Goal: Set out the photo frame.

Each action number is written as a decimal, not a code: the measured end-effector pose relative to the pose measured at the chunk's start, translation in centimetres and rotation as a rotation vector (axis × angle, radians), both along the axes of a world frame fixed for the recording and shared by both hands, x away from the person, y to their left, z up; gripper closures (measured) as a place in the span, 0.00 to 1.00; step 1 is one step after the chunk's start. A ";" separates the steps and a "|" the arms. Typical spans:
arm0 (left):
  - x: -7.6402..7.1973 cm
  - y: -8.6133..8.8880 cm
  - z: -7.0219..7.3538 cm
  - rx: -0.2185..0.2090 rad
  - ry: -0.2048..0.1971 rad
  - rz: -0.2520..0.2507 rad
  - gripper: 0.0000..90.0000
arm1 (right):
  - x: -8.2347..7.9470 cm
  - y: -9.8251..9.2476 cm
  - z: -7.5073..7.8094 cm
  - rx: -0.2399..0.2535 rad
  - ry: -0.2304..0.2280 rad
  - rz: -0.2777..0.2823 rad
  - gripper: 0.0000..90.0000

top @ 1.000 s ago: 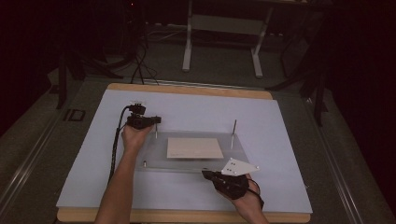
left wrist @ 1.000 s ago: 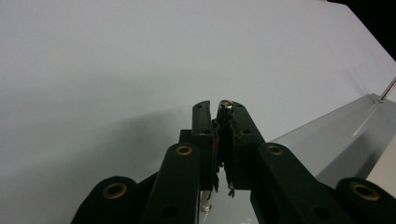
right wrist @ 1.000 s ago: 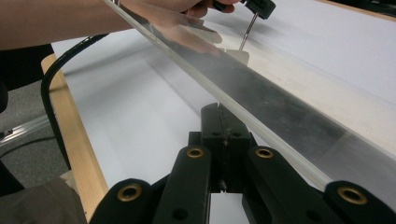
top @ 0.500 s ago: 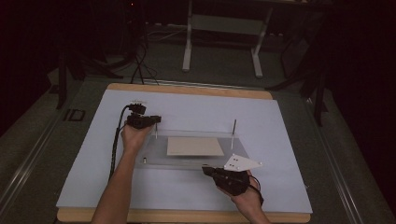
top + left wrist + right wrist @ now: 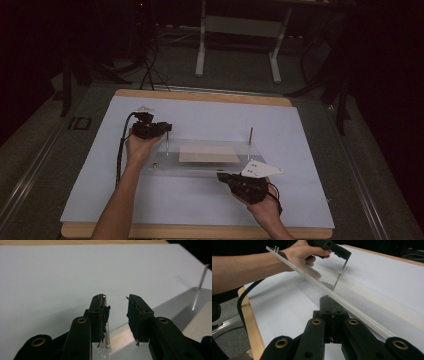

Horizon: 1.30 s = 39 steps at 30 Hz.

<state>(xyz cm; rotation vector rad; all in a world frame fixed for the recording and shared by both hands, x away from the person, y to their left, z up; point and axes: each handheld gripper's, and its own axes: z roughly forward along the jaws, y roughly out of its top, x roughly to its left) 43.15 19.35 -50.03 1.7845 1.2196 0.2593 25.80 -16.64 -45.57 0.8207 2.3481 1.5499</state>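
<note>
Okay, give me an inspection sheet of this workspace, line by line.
Surface: wooden table under a pale blue sheet.
Job's things: clear acrylic plate with two upright metal pins, a beige sheet on it.
Clutter: nothing seen.
Grippers: left gripper open, one pin beside its left finger; right gripper shut at the plate's near edge.
Cables: black cable from the left gripper.
Surroundings: dark floor, metal stand.

A pale blue sheet (image 5: 200, 200) covers the light wood table (image 5: 200, 96). On the sheet lies a clear plate (image 5: 165, 167) bearing a beige card (image 5: 209, 154) and silver pins (image 5: 250, 136). Beside the plate, both grippers (image 5: 165, 129) (image 5: 223, 176) are black.
</note>
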 end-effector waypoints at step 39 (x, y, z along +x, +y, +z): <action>-6.8 4.7 0.8 -0.039 -0.144 -0.099 0.64 | 2.4 -0.3 2.3 0.033 -0.008 -0.032 1.00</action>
